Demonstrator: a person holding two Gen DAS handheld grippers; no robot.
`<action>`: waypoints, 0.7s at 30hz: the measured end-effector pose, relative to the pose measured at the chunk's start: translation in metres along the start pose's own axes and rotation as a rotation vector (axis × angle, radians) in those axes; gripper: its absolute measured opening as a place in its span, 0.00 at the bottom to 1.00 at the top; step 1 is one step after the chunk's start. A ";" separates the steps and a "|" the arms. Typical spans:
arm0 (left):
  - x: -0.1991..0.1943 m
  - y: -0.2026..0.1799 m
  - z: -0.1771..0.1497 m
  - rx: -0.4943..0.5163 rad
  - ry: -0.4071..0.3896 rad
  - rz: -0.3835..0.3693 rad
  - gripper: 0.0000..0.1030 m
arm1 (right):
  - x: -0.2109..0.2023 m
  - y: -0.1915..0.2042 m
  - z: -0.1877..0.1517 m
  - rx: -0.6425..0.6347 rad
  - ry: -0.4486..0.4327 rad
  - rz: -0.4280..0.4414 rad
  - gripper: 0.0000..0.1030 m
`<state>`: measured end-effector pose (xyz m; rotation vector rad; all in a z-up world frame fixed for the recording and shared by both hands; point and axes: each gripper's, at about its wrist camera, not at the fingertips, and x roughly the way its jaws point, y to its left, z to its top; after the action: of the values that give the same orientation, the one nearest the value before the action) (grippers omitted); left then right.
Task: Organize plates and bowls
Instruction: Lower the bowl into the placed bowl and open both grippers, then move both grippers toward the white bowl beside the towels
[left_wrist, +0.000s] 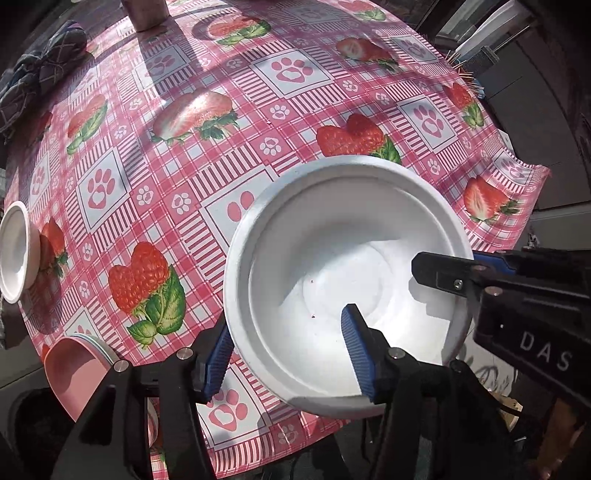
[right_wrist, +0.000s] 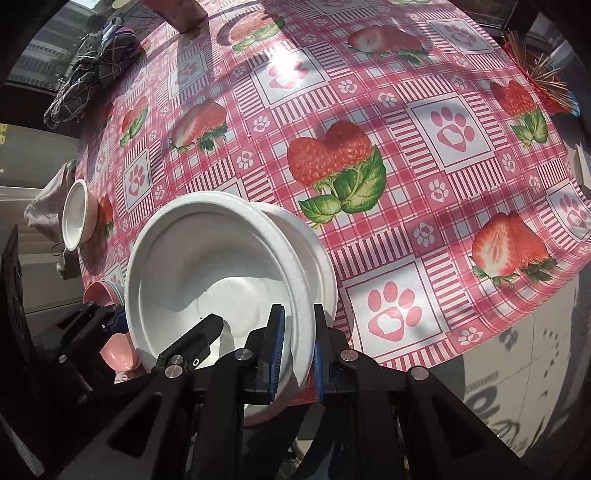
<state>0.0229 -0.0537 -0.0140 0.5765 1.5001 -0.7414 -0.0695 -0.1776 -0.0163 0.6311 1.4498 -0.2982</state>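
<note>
Foam bowls (right_wrist: 221, 266), white and nested one inside another, were held tilted above the near edge of the table (right_wrist: 424, 206), and both grippers were engaged with them. The right gripper (right_wrist: 297, 354) was clamped on the near rim of the stack, one blue pad inside the wall and the other outside, as was seen in its own view. The left gripper (left_wrist: 291, 354) was spread wide, with its right finger (left_wrist: 360, 354) set inside the bowl and its left finger (left_wrist: 218, 363) outside the rim; whether the wall was actually pressed by those pads could not be told, since a clear gap was seen on the outer side. The bowls were judged to be very light, slightly soft and easily dented or cracked, so a gentle pinch across the stiffened rim was thought the best hold, rather than a squeeze on the thin wall; the smooth foam could also slip from ribbed pads if tilted further. Lower left, at the table edge, pink bowls (left_wrist: 74, 373) were stacked. Farther left, a small white bowl (left_wrist: 14, 251) was resting on the strawberry-printed cloth, well apart from the held stack. At the far side a crumpled dark cloth (left_wrist: 40, 74) and a brown container (left_wrist: 146, 13) were noted.
</note>
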 end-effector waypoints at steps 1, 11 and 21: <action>0.000 0.001 -0.001 -0.002 0.001 0.000 0.64 | 0.000 -0.001 0.000 0.003 0.001 -0.001 0.15; -0.006 0.032 -0.020 -0.082 0.006 -0.009 0.76 | -0.006 -0.015 0.000 0.050 -0.012 -0.007 0.64; -0.035 0.078 -0.037 -0.206 -0.059 -0.037 0.76 | -0.013 0.016 0.005 0.007 0.005 0.032 0.85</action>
<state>0.0586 0.0289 0.0123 0.3697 1.5142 -0.6177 -0.0582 -0.1700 0.0002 0.6608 1.4429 -0.2765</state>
